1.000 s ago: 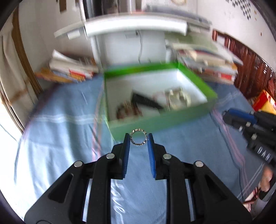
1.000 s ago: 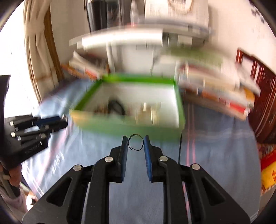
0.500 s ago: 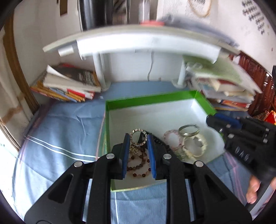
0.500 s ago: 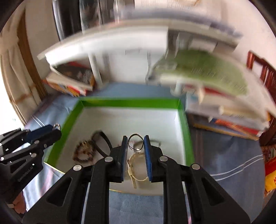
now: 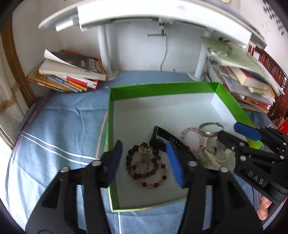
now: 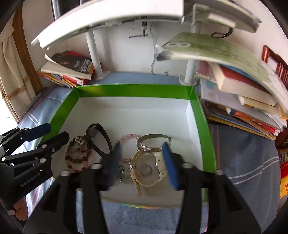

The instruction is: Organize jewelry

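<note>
Blue-padded, the left hand-held gripper [image 5: 146,161] tilts down over the green box [image 5: 162,88], its jaws just sprung apart and empty above the beaded bracelets [image 5: 145,171]. Beside it, the right hand-held gripper [image 6: 142,160] has also just opened, empty, over a cream watch [image 6: 144,169] and silver bangle [image 6: 153,143]. Book stacks [image 6: 243,100] flank the box on the blue-clothed tabletop [image 5: 59,129].

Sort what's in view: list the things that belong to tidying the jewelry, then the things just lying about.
For the job: green box, bead bracelets, pink bracelet, silver bangle, black watch, cream watch.

Lying about: book stacks, blue cloth, white shelf.
</note>
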### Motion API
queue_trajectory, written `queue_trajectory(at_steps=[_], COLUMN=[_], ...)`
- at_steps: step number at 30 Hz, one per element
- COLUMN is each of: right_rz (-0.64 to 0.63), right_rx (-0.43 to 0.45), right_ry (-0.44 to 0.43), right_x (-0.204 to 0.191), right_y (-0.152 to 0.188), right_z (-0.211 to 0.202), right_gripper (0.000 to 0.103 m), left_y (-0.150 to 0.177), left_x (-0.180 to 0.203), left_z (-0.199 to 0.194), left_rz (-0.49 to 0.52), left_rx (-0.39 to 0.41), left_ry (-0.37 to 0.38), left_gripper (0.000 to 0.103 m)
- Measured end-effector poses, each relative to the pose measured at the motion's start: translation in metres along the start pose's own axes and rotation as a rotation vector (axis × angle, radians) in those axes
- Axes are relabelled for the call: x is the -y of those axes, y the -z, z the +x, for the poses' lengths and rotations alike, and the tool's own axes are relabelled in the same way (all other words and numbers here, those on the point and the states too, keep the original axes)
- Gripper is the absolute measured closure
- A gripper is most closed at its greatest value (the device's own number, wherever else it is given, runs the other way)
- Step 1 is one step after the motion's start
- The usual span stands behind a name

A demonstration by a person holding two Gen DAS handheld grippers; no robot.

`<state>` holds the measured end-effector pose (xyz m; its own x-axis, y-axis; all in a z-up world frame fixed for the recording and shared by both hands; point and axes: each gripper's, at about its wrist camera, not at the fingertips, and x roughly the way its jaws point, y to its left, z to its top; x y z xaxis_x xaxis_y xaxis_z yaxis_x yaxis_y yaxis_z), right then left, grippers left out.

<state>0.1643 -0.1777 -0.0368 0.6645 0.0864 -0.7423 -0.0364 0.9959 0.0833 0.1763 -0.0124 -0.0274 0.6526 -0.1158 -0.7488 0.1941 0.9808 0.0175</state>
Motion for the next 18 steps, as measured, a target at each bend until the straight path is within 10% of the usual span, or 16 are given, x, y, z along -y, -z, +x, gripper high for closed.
queue_trajectory(at_steps=[10,18], right_rz=[0.018,0.03], right_rx=[0.21,0.258], right_ry=[0.047,0.146], right_x=[0.003,-0.001], right_y=[0.026,0.069], right_z=[-0.104,-0.145], right_gripper=[0.006,0.003], left_y=[0.02,0.055], left_x=[0.001,0.014], left_z=[-0.075,-0.129], left_rz=[-0.006,0.015], left_rx=[0.144,0.223], left_ry=[-0.019,-0.042], left_gripper=[0.013,0.004])
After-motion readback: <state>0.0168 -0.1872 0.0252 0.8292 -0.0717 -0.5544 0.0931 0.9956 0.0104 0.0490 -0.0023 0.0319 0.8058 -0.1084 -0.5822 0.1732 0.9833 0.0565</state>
